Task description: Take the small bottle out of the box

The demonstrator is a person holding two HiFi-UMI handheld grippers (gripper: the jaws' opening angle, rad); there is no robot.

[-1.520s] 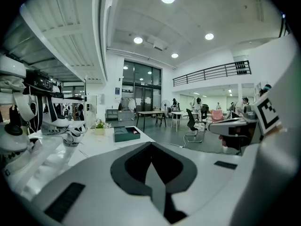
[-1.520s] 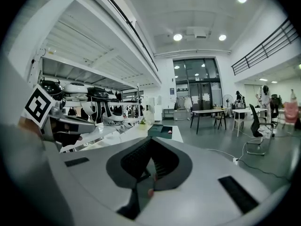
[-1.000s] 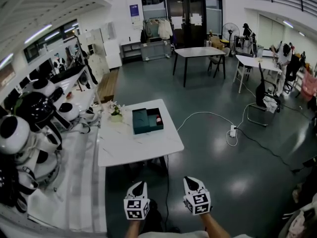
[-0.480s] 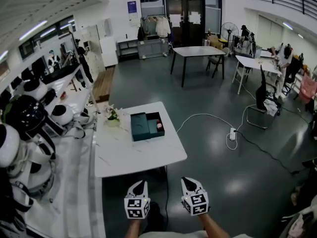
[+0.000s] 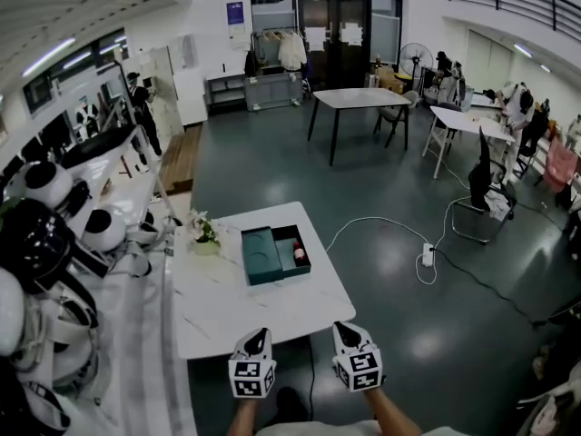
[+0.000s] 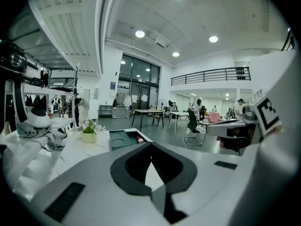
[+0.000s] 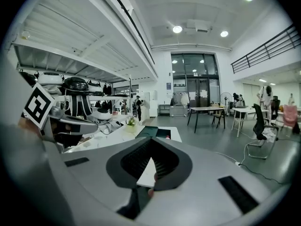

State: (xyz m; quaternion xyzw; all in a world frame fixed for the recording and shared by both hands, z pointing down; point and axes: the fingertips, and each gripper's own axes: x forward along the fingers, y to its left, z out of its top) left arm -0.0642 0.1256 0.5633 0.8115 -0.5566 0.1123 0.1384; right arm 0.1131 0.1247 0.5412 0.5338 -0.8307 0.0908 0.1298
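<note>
red-topped small bottle (image 5: 298, 253) lies in the teal box (image 5: 261, 258) — left tool (image 5: 257, 335) and right tool (image 5: 346, 329) clenched, empty.

**Camera setup: three views, one counter**

Our head view looks forward and steeply down from well back, past the left gripper (image 5: 260, 336) and right gripper (image 5: 345, 330), onto the counter (image 5: 227, 302). Each gripper view rides low, facing level along its own jaws. We find the box (image 5: 263, 257) in all three.
</note>
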